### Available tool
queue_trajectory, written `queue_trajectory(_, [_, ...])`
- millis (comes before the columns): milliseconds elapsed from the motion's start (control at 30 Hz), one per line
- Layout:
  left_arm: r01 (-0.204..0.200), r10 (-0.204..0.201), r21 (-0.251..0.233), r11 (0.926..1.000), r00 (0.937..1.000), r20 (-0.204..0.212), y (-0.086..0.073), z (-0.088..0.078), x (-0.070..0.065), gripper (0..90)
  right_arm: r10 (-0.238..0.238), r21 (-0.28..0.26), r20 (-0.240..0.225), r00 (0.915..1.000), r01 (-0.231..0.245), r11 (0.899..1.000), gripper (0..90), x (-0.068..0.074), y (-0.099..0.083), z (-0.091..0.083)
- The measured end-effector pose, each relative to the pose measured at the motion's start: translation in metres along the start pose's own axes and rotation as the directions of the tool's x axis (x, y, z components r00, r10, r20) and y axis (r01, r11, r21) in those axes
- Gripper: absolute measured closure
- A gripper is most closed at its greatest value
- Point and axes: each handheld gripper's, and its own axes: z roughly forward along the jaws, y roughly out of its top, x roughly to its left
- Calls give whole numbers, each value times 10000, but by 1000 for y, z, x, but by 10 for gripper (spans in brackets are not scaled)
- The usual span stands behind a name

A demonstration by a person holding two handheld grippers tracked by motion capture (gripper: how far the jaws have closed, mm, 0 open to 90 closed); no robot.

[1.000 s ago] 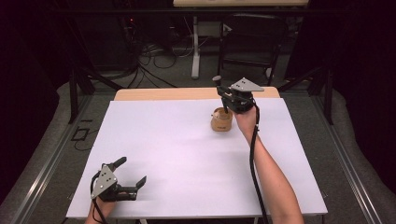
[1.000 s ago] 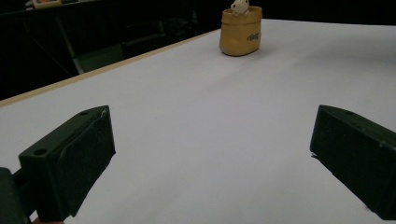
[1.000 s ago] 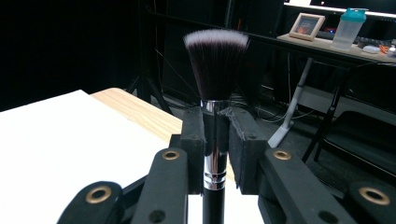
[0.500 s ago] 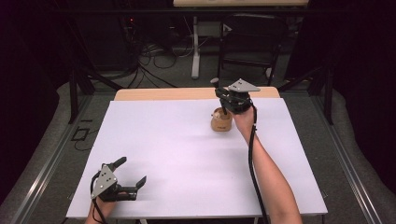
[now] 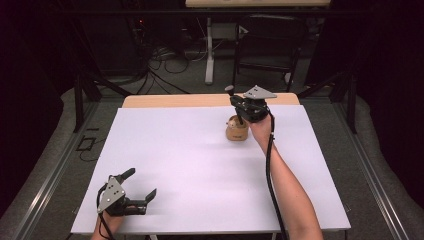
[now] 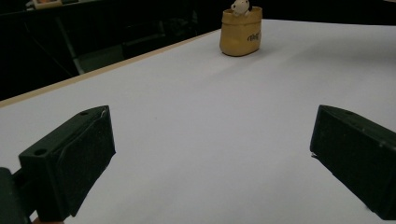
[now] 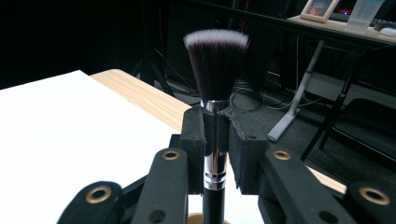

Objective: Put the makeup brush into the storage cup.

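Observation:
My right gripper (image 5: 242, 106) (image 7: 215, 128) is shut on a makeup brush (image 7: 215, 65) with a black handle, silver ferrule and dark, white-tipped bristles. The brush (image 5: 229, 90) stands nearly upright, bristles up, at the far right of the white table. Its handle points down at a tan pot-shaped holder (image 5: 236, 131) directly beneath; whether the end is inside I cannot tell. In the left gripper view the holder (image 6: 240, 32) stands far off with a small white toy figure (image 6: 241, 5) in it. My left gripper (image 5: 141, 182) (image 6: 212, 154) rests open near the front left edge, with nothing between its jaws.
A white sheet (image 5: 200, 165) covers the table, with a strip of bare wood (image 5: 170, 101) at the far edge. Beyond it stand dark floor, cables (image 5: 160, 55), a table leg (image 5: 209, 50) and a chair frame (image 5: 270, 55).
The right gripper with the brush has shifted only slightly above the holder. The left gripper has stayed put.

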Motion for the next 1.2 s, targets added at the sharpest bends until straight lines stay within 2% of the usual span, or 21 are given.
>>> queue_trajectory(433, [-1, 1, 13, 10000, 10000, -4, 0, 0, 0, 0, -2, 208, -77, 10000, 3, 9998, 774, -1, -6, 2])
queue_trajectory(1200, [-15, 15, 28, 10000, 10000, -17, 0, 0, 0, 0, -298, 646, -162, 9994, 308, 9974, 760, -1, -18, 3])
